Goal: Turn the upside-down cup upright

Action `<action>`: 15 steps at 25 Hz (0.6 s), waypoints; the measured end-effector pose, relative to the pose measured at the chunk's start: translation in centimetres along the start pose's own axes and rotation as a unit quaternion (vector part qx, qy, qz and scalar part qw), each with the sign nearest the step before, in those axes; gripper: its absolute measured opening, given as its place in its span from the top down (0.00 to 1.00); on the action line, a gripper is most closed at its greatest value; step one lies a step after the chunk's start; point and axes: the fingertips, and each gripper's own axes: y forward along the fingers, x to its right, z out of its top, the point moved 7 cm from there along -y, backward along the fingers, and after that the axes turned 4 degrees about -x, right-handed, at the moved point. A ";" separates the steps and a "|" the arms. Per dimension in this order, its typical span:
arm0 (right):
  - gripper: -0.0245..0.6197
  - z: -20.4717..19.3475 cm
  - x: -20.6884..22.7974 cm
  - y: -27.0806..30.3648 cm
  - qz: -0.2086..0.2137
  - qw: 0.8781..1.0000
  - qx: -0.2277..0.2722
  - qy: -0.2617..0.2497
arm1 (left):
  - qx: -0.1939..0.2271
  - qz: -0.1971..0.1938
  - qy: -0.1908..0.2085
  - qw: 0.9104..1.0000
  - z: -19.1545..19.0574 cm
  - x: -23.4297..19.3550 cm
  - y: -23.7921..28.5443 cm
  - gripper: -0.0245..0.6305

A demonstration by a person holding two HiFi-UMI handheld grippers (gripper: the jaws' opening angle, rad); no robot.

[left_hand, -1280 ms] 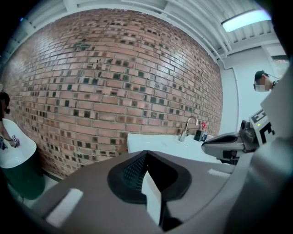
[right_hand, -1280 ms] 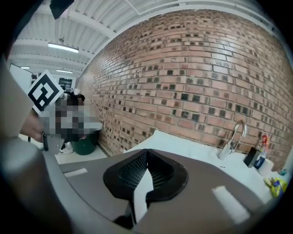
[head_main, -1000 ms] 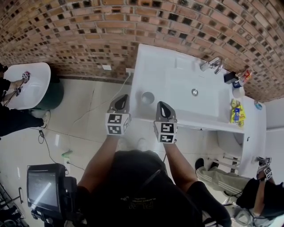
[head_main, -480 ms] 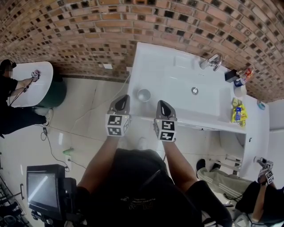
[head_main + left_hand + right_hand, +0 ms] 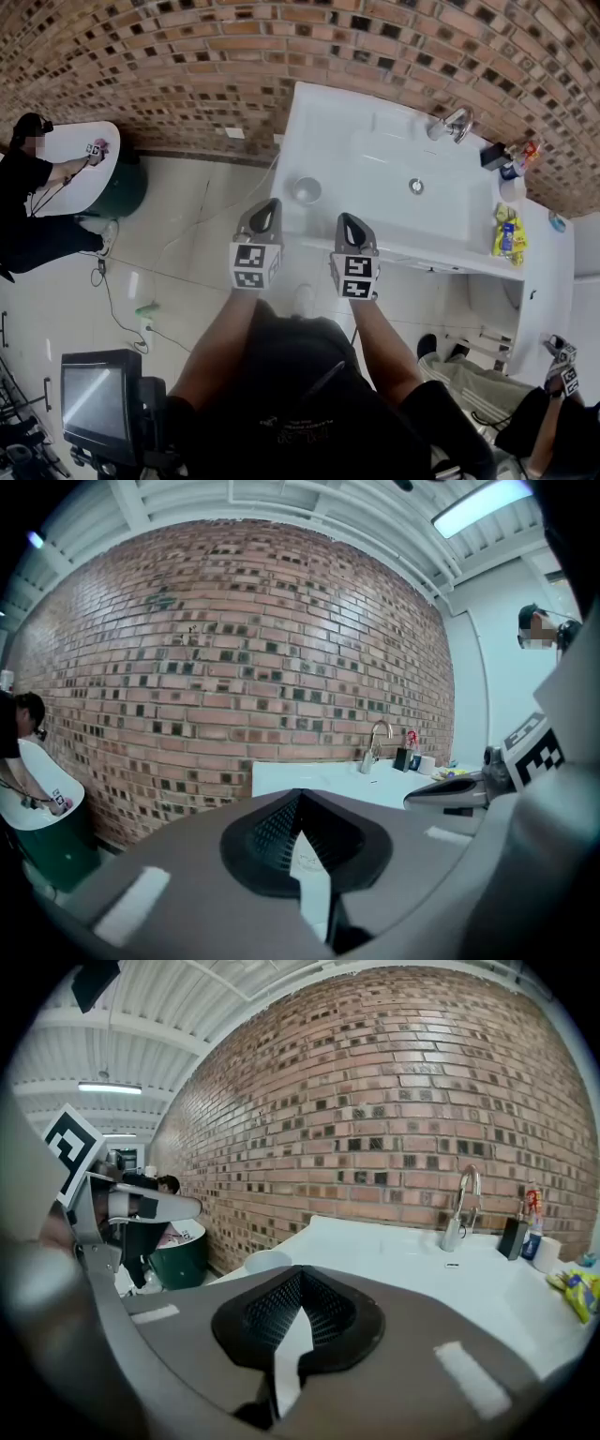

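Brick wall (image 5: 141, 66) at the back, white sink counter (image 5: 328, 122) against it. Cup (image 5: 306, 189) sits on the counter's near left corner, close to the edge. Left gripper (image 5: 266, 206) and right gripper (image 5: 348, 221) are held side by side just short of that edge. The cup is ahead and between them, touching neither, slightly nearer the left. Both sets of jaws are clenched together with nothing in them.

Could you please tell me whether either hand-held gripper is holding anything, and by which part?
Nothing is held: the left hand-held gripper and the right hand-held gripper are both shut and empty, clear of the cup.
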 end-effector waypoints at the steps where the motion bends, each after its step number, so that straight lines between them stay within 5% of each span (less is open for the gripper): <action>1: 0.94 -0.1 -0.2 -0.2 -0.001 1.000 0.000 0.000 | 0.000 -0.003 0.002 1.000 0.0 0.1 -0.2 0.97; 15: 0.94 -0.4 -4.7 -5.8 -0.020 0.998 0.046 0.039 | 0.011 -0.035 0.018 0.999 -1.3 -0.1 -6.3 0.97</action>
